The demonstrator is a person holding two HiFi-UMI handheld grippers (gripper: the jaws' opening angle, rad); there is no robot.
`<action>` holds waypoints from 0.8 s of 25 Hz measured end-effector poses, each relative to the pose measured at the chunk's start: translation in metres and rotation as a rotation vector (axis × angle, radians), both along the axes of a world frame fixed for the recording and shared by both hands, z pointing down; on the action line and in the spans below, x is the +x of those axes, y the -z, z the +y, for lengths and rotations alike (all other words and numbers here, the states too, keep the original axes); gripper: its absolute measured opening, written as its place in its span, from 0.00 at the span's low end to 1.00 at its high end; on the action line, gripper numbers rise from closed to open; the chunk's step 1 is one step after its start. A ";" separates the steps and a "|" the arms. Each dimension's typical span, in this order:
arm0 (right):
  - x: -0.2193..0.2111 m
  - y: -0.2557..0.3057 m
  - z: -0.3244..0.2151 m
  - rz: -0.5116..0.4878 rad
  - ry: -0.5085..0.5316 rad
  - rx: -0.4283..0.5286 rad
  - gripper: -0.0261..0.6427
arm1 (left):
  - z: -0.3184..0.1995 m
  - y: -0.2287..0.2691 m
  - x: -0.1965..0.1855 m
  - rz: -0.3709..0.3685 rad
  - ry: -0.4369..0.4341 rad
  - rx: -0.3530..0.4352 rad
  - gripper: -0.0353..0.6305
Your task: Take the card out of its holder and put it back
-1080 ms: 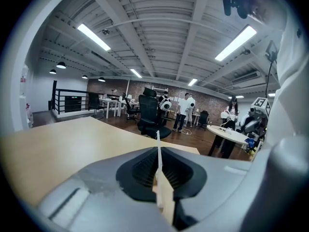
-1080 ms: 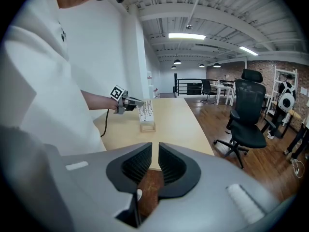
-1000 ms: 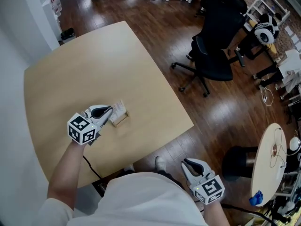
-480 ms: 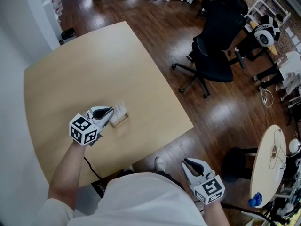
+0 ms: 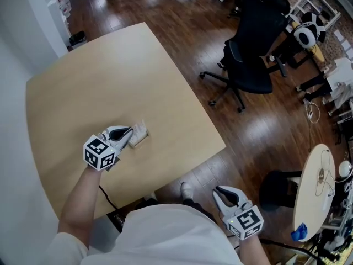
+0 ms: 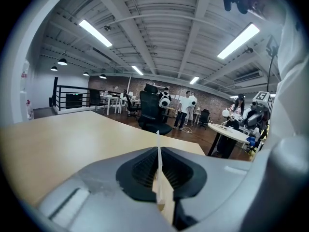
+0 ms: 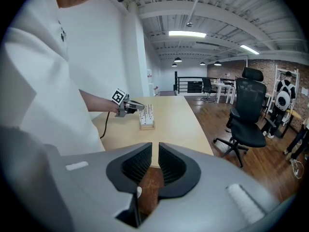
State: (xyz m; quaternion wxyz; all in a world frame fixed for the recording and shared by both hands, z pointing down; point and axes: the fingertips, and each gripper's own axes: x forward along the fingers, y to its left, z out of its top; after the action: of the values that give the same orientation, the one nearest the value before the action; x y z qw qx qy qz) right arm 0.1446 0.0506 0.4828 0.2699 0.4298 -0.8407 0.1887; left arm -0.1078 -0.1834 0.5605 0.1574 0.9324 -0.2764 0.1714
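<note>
Left gripper [image 5: 129,132] clamped on card [image 6: 158,164], at holder [image 5: 141,139] near tabletop [image 5: 110,76] near edge. Card probably light, thin, bendy, slick: pinch flat faces by top edge. Right gripper [image 7: 155,154] slightly apart, empty.

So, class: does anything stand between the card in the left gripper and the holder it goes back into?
Nothing visible does. The left gripper, shut on the card, is right at the holder on the table, with no other thing between them. The right gripper hangs off the table's edge, well away.
</note>
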 end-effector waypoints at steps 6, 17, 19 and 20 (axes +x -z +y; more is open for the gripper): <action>-0.001 0.000 0.005 0.001 -0.003 -0.002 0.11 | 0.004 -0.013 0.001 -0.021 -0.015 -0.010 0.08; -0.002 0.000 0.009 0.009 -0.004 -0.002 0.11 | 0.003 -0.024 0.002 -0.044 -0.039 -0.020 0.08; -0.003 0.001 0.010 0.009 -0.003 0.000 0.11 | 0.002 -0.024 0.001 -0.048 -0.038 -0.021 0.08; -0.003 0.002 0.010 0.009 -0.003 0.001 0.11 | 0.002 -0.024 0.001 -0.049 -0.035 -0.021 0.08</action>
State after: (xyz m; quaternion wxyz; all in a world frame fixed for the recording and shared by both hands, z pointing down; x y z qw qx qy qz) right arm 0.1415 0.0610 0.4813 0.2729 0.4323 -0.8389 0.1867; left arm -0.1067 -0.1816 0.5849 0.1576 0.9310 -0.2618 0.1998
